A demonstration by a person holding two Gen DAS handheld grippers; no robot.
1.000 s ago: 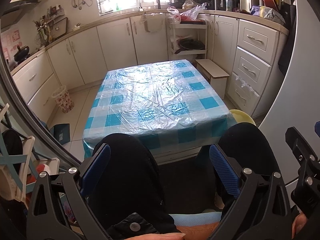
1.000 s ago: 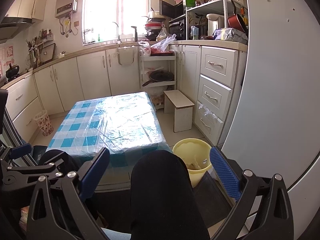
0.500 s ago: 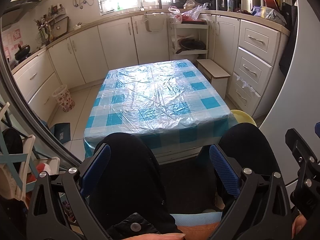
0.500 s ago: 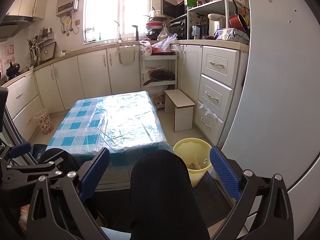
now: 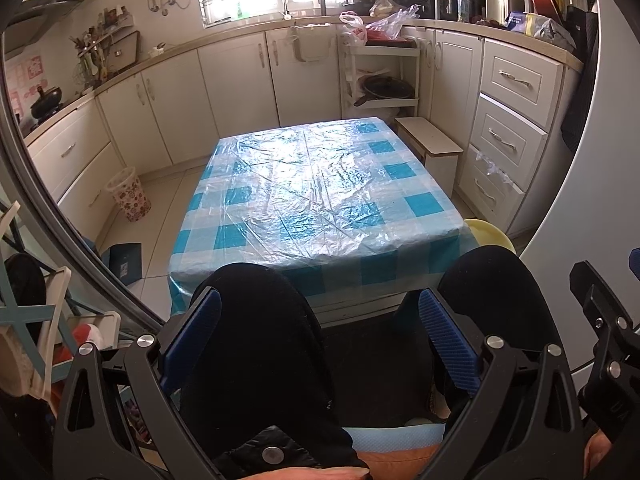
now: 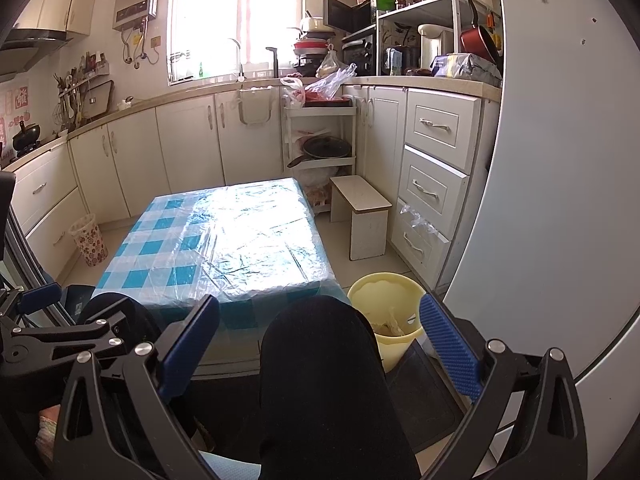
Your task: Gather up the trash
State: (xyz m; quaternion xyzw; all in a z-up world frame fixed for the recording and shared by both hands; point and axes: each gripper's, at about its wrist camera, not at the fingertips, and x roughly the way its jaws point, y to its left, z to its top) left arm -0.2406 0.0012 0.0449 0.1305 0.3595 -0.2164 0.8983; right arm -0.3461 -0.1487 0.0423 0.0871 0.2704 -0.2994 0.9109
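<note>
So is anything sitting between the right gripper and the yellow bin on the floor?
Partly. The person's knee fills the space between the open right gripper fingers, covering the yellow bin's near left edge. The bin's right side is unobstructed.

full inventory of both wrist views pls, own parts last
table: 1, blue-white check cloth under clear plastic, centre, nothing on top
bucket: 1, yellow, floor right of table, scraps inside
stool: 1, white, beyond the bucket
basket: 1, floral, floor left by cabinets
rack: 1, white, holds a dark pan, bags on top
cabinets: cream, along back and sides
knees: 2, black trousers, foreground
left gripper: open, empty
right gripper: open, empty
</note>
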